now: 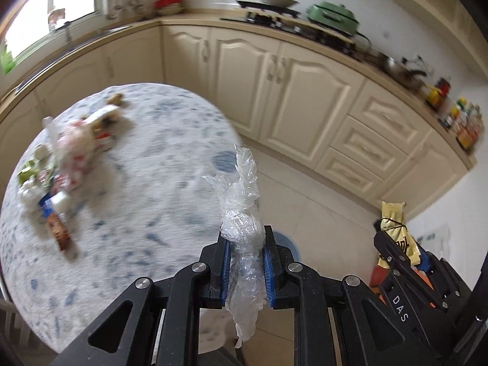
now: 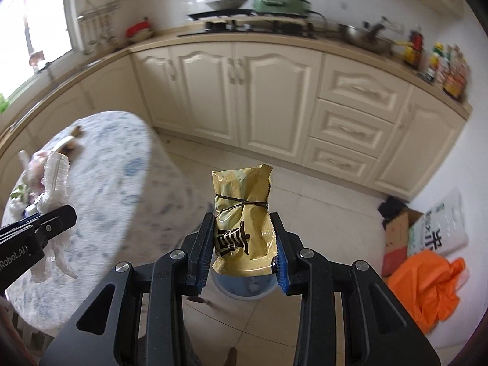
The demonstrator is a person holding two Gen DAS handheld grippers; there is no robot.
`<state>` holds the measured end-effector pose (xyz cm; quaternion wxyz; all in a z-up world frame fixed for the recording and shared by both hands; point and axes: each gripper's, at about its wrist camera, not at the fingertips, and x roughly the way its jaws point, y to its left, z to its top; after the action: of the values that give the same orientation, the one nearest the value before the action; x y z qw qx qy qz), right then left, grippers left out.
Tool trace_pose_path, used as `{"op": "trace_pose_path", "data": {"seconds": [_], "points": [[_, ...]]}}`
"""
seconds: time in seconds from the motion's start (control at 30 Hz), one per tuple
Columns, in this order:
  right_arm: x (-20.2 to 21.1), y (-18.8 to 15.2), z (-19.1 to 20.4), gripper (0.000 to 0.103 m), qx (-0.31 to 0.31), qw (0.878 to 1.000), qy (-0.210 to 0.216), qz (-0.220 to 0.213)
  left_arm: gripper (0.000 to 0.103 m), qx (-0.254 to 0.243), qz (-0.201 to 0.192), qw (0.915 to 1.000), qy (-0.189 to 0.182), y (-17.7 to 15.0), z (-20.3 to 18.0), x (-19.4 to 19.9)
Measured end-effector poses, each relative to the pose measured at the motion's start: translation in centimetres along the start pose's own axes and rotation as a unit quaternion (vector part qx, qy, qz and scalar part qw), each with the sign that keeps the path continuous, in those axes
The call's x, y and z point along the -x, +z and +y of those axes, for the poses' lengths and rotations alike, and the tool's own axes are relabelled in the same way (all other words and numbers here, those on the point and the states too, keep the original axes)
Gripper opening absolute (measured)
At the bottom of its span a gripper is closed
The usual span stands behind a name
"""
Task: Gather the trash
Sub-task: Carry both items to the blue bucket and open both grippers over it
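The kitchen stood cream-cabinetted behind everything, with a round table (image 1: pixel 137 183) under a blue-flecked cloth on the left and pale floor tiles to its right. More trash (image 1: pixel 58 170) lay heaped at the table's far left side (wrappers, a small carton, something red and white, all blurred).

The left gripper (image 1: pixel 245 262) was clamped on a crumpled clear plastic wrap (image 1: pixel 242 201), whose long axis ran straight out along the fingers and past the tips. The right gripper (image 2: pixel 244 244) was clamped on a gold snack bag (image 2: pixel 241 210) tied round with a dark band, standing upright between the pads.

What the next move seemed to turn on was a blue-rimmed bin (image 2: pixel 247 286) on the floor. In the right wrist view it sat directly beneath and just beyond the gold bag; in the left wrist view only its rim (image 1: pixel 289 244) showed, right of the wrap and past the table's edge. By that reading the right hand was the nearer one, nearly over the opening, while the left would need to travel further right.
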<state>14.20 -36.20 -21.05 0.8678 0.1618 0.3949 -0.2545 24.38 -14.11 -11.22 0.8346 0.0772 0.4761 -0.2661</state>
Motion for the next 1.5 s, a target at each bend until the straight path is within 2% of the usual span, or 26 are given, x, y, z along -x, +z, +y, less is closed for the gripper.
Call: {"op": "trace_pose_path", "data": {"seconds": [0.2,0.33,0.43,0.47,0.5,0.53,0.6,0.77,1.0,1.03,1.1,1.13,1.2,1.5], "points": [[-1.8,-0.3,-5.2,0.035,-0.048,0.998,-0.046,0.024,0.015,-0.057,0.040,0.9972,-0.028,2.0,-5.1,-5.3],[-2.6,-0.6,-7.4,0.035,-0.069,0.995,-0.067,0.036,0.016,-0.094,0.057,0.9936,-0.026,3.5,-7.8,-9.2],[-3.6,-0.7,-8.6,0.035,-0.082,0.992,-0.080,0.050,0.021,-0.114,0.072,0.9902,-0.037,4.6,-9.0,-11.6],[-4.0,-0.7,-8.9,0.035,-0.084,0.991,-0.083,0.055,0.025,-0.118,0.079,0.9892,-0.037,5.0,-9.1,-12.5],[-4.4,-0.8,-9.1,0.035,-0.086,0.991,-0.084,0.061,0.037,-0.119,0.089,0.9885,-0.029,5.4,-9.4,-13.4],[-4.6,-0.9,-9.3,0.035,-0.087,0.991,-0.084,0.064,0.055,-0.119,0.098,0.9877,-0.022,5.9,-9.4,-14.3],[-5.2,-0.9,-9.5,0.035,-0.089,0.990,-0.085,0.071,0.071,-0.114,0.098,0.9883,-0.027,6.6,-9.5,-15.2],[-6.8,-0.8,-9.0,0.035,-0.083,0.990,-0.079,0.087,0.072,-0.103,0.094,0.9900,-0.020,8.1,-8.4,-16.4],[-8.3,0.5,-5.8,0.036,-0.052,0.994,-0.033,0.086,0.072,-0.069,0.084,0.9941,0.000,8.4,-6.0,-15.3],[-8.2,0.8,-5.3,0.039,-0.048,0.995,-0.027,0.080,0.072,-0.066,0.081,0.9945,0.004,8.6,-5.5,-15.2],[-7.9,1.3,-4.5,0.065,-0.049,0.996,-0.026,0.075,0.073,-0.059,0.073,0.9955,0.012,8.4,-4.9,-14.2],[-7.7,1.6,-4.3,0.083,-0.051,0.996,-0.028,0.069,0.073,-0.055,0.069,0.9959,0.016,8.1,-4.7,-13.4],[-6.9,1.8,-3.9,0.086,-0.046,0.997,-0.030,0.050,0.073,-0.047,0.066,0.9965,0.020,8.0,-4.1,-13.0],[-5.7,1.4,-3.1,0.086,-0.042,0.997,-0.039,0.052,0.073,-0.032,0.067,0.9971,0.017,6.5,-2.6,-10.4]]}}
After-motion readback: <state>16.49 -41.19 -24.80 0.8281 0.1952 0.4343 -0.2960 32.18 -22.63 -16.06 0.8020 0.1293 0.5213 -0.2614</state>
